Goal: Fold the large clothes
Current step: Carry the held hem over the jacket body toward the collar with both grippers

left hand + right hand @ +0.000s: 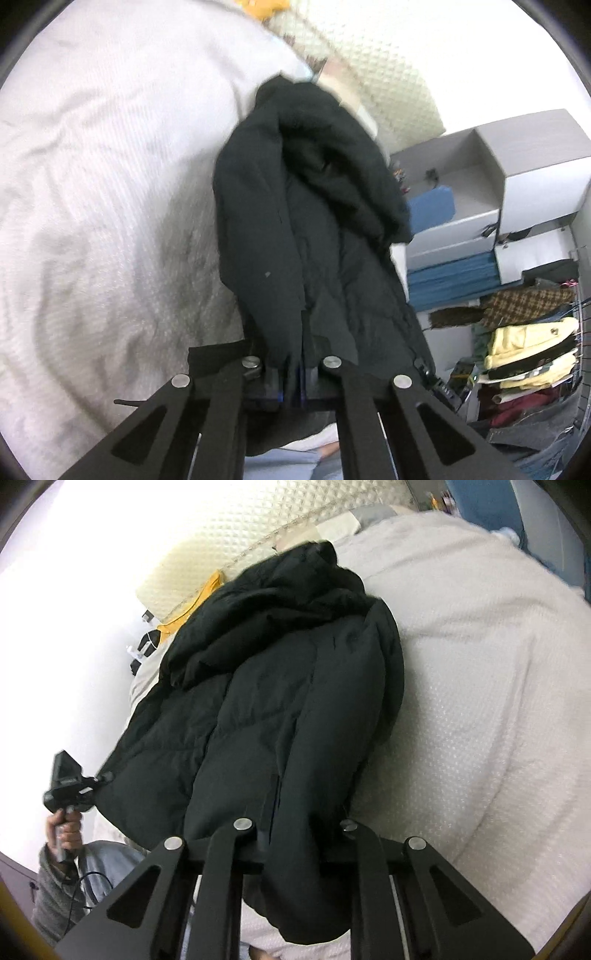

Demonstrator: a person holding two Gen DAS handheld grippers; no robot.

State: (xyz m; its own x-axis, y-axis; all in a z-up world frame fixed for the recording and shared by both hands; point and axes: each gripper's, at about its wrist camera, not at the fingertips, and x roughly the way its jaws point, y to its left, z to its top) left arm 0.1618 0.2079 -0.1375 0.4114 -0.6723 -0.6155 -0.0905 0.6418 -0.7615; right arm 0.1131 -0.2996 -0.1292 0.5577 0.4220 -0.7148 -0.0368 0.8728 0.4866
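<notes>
A large black puffer jacket point(314, 229) with a hood lies lengthwise on a white bedspread point(103, 177), its hood at the far end. My left gripper point(293, 373) is shut on the jacket's near hem. In the right wrist view the same jacket point(280, 701) stretches away from me, and my right gripper point(295, 838) is shut on its near edge, with cloth bulging over the fingers. The left gripper point(70, 775) also shows there, held in a hand at the jacket's left hem corner.
A quilted cream headboard point(229, 528) stands beyond the bed, with a yellow cloth point(192, 605) beside it. Grey shelves point(491, 184) with blue boxes and a rack of hanging clothes point(528, 347) stand to the right of the bed. The bedspread point(480, 701) extends to the right.
</notes>
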